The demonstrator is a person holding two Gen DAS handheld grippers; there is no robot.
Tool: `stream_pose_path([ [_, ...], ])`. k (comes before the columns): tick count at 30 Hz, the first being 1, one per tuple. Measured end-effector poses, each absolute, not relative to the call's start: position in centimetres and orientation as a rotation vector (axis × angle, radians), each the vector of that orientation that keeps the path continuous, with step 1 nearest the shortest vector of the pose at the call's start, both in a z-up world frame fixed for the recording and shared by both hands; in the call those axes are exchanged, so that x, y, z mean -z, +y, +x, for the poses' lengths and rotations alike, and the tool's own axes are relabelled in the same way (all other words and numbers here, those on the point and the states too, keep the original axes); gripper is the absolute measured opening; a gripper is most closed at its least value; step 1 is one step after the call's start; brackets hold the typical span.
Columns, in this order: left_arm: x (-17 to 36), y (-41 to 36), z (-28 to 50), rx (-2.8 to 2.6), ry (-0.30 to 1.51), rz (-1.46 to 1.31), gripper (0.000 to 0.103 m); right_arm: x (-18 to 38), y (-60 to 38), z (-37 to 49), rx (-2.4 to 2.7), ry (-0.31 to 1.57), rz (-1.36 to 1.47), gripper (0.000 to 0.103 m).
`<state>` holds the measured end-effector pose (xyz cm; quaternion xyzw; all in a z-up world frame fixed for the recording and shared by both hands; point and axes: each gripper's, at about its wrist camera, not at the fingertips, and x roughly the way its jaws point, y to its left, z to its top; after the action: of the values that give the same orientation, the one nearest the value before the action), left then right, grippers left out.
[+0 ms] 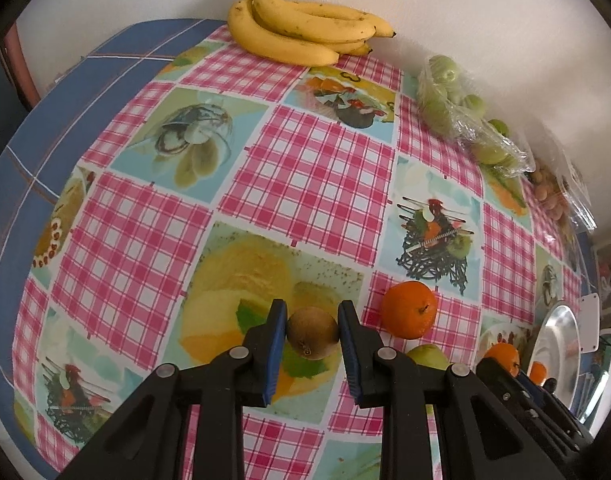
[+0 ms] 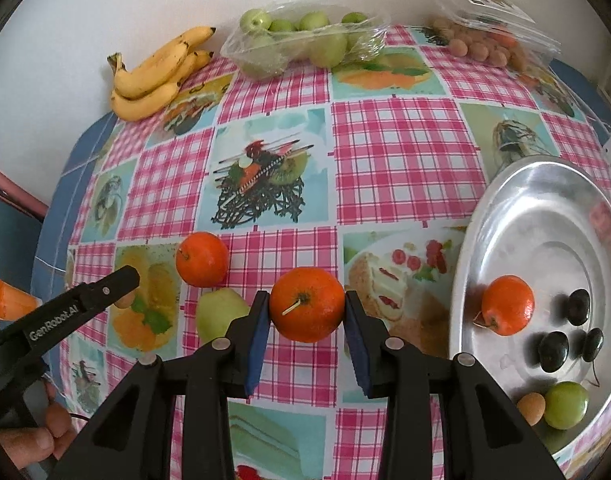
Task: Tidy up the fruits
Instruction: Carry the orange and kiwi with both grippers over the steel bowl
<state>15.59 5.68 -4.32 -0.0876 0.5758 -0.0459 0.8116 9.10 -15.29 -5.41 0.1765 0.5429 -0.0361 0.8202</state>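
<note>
Surface: checked pink tablecloth (image 2: 405,152) with food prints, white wall behind.
Left gripper (image 1: 311,330): blue pads clamped on a brown kiwi (image 1: 312,333), which sits on the cloth at 6 o'clock of the left wrist view.
Right gripper (image 2: 307,310): pads pressed to both sides of a mandarin (image 2: 307,305), stem facing the camera.
Nearby fruit: second mandarin (image 2: 201,259) at 10 o'clock of the held one; pale green pear (image 2: 219,314) just beside the right gripper's left finger.
Metal plate (image 2: 517,196): at 3 o'clock; holds another mandarin (image 2: 507,305), three dark plums (image 2: 553,351), a green plum (image 2: 566,405), one small tan fruit (image 2: 531,409).
Far edge: bananas (image 2: 157,74) at 11 o'clock, bagged green fruit (image 2: 305,42) at 12, bagged tan fruit (image 2: 481,46) at 1.
</note>
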Motion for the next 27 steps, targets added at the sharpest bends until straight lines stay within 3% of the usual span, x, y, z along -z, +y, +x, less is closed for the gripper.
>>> stream_pose_path([
  [27, -0.9, -0.6, 13.5, 0.223, 1.124, -0.129, 0.028, 1.0, -21.2, 5.4, 0.175, 1.101, 0.451, 0.038],
])
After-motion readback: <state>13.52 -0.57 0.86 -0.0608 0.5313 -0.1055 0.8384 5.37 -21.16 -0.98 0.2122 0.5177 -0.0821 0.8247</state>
